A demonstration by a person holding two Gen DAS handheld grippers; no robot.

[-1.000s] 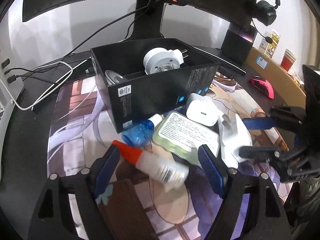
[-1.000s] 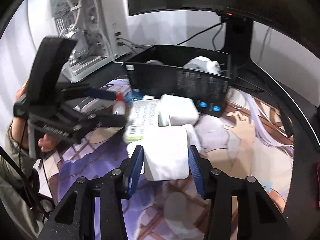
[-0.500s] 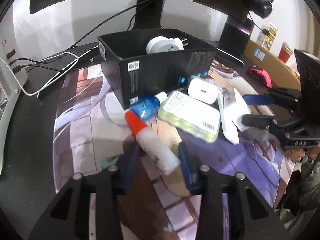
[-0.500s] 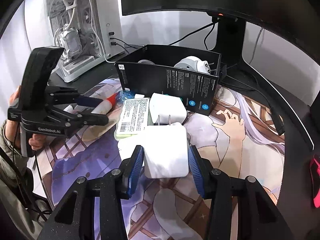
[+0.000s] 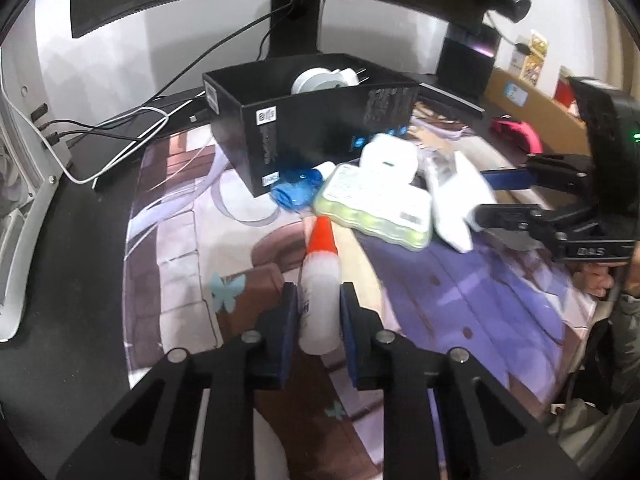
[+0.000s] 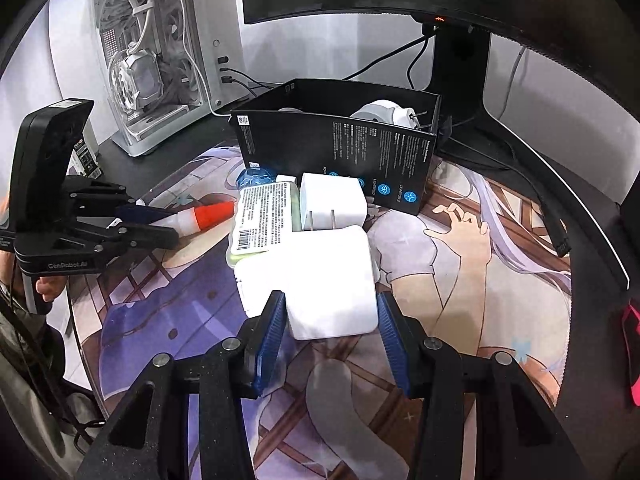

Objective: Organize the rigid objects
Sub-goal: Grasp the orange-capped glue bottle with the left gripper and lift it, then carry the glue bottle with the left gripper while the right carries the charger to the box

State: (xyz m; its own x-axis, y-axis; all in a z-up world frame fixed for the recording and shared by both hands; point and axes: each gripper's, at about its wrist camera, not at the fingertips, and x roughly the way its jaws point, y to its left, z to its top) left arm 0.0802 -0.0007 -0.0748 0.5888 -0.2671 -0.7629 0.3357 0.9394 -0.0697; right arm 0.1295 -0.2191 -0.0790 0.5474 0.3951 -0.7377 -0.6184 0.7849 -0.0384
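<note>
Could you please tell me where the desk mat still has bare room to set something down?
Bare mat lies right of the white charger, and left of the glue bottle. It is crowded in front of the black box.

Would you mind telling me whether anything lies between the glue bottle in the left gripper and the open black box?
Yes: the blue bottle and the green pack lie against the black box ahead of the glue bottle; its open top looks clear.

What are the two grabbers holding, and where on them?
The left gripper pinches the glue bottle around its white body, below the orange cap. The right gripper clamps the white charger block by its two sides.
</note>
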